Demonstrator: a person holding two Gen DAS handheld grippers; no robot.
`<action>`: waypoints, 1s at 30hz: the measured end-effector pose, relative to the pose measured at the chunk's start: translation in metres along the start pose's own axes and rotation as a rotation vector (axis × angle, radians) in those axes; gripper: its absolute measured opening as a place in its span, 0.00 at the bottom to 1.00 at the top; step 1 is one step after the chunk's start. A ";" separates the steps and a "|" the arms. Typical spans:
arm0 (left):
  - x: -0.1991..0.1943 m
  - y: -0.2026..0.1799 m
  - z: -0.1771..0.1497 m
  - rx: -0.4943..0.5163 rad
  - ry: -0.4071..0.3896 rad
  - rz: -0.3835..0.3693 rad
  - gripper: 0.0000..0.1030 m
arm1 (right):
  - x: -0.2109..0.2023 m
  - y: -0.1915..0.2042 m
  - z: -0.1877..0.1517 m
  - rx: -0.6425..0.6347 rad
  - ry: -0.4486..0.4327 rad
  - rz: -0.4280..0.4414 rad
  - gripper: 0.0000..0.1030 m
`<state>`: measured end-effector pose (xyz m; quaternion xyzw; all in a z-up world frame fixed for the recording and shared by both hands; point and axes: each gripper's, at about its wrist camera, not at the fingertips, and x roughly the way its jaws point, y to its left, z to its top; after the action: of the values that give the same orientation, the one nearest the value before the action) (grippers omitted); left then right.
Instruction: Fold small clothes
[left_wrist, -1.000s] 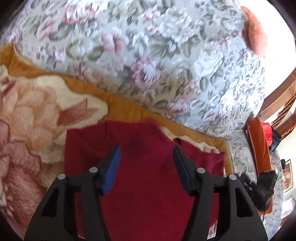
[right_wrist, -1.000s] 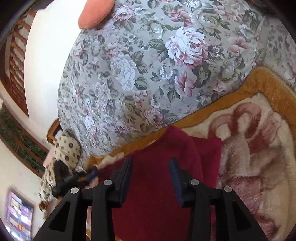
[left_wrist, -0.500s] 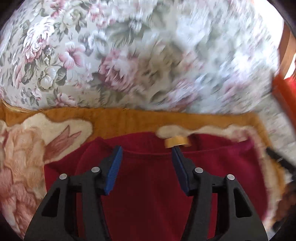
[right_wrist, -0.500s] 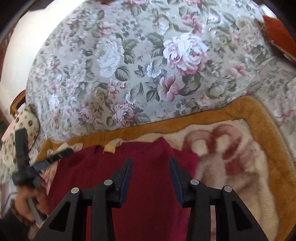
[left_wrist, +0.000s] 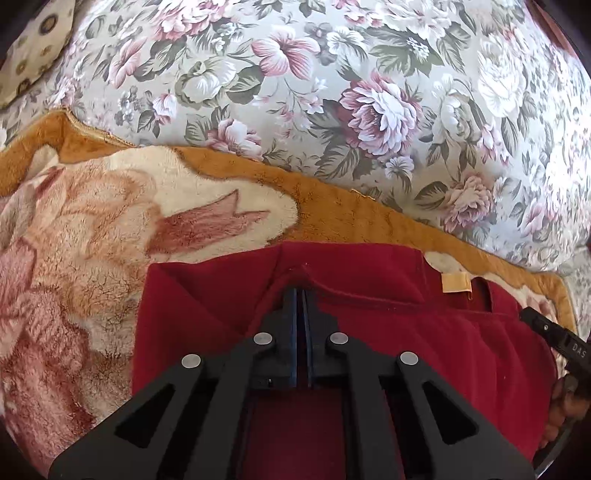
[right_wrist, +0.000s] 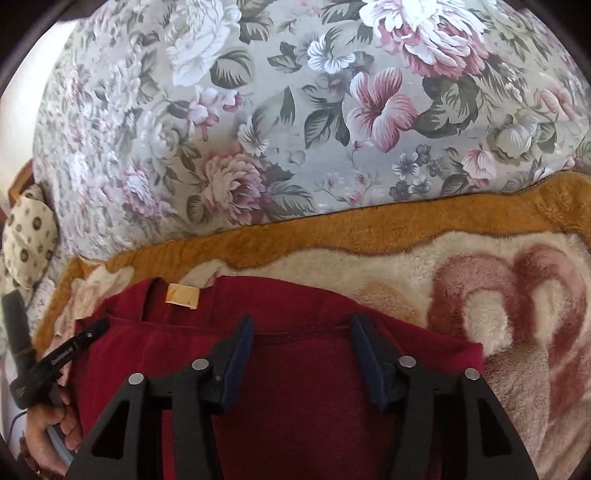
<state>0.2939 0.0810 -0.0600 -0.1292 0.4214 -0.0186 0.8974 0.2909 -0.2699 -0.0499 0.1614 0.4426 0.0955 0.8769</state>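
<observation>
A dark red garment (left_wrist: 424, 332) lies flat on a plush blanket, its neck edge with a tan label (left_wrist: 457, 282) facing away from me. My left gripper (left_wrist: 301, 291) is shut on the near layer's hem, left of the label, and the cloth bunches up at its tips. In the right wrist view the same garment (right_wrist: 303, 387) and label (right_wrist: 183, 295) show. My right gripper (right_wrist: 301, 321) hovers over the hem to the right of the label; its jaws are opening, with cloth under and between them but not pinched.
The cream, pink and orange-bordered blanket (left_wrist: 92, 221) (right_wrist: 480, 266) lies on a floral bedspread (left_wrist: 332, 92). A spotted pillow (right_wrist: 29, 236) sits at the far left. A hand (right_wrist: 48, 421) holds the left gripper's handle at the right wrist view's left edge.
Both grippers came down closer to the garment's neck edge. The left jaws went from wide apart to shut on the hem. The right jaws spread wider.
</observation>
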 end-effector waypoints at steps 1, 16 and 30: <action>-0.001 0.000 -0.001 -0.003 0.000 -0.003 0.05 | -0.001 -0.004 -0.001 0.017 -0.009 0.022 0.53; -0.079 0.009 0.023 -0.045 0.009 0.018 0.48 | -0.071 0.064 0.003 -0.110 -0.108 -0.120 0.51; -0.085 -0.024 -0.093 0.137 -0.049 0.078 0.56 | 0.003 0.145 -0.077 -0.394 -0.005 -0.115 0.61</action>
<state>0.1704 0.0499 -0.0466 -0.0515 0.4018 -0.0092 0.9142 0.2264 -0.1191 -0.0419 -0.0386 0.4216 0.1299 0.8966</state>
